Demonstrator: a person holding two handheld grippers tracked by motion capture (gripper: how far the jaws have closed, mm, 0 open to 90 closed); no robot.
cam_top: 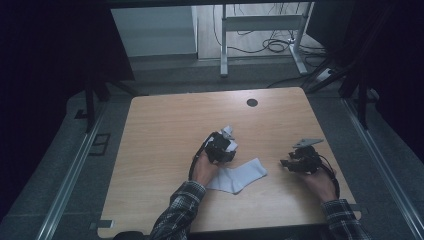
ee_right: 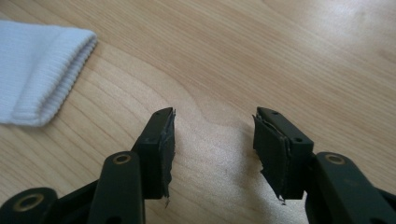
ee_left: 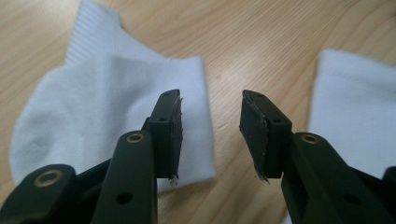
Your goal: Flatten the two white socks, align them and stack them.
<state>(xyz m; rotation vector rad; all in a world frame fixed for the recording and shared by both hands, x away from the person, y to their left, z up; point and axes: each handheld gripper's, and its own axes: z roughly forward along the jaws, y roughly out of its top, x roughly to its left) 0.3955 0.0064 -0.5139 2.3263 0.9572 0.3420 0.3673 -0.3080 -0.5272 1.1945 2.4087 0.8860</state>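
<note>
Two white socks lie on the wooden table (cam_top: 165, 130). One sock (cam_top: 241, 175) is spread flat near the front middle. The other sock (cam_top: 228, 133) is bunched just beyond my left gripper (cam_top: 223, 146). In the left gripper view, my left gripper (ee_left: 210, 135) stands open, its left jaw over the edge of one sock (ee_left: 107, 102), with the second sock (ee_left: 350, 116) at the right and bare wood in the gap. My right gripper (cam_top: 286, 163) is at the front right, open over bare wood (ee_right: 212, 149). A ribbed sock cuff (ee_right: 42, 70) lies to its upper left.
A round dark cable hole (cam_top: 252, 102) sits near the table's far edge. Beyond the table stand a metal desk frame (cam_top: 225, 45) and loose cables (cam_top: 275, 45) on the floor. Plaid sleeves come in from the bottom edge.
</note>
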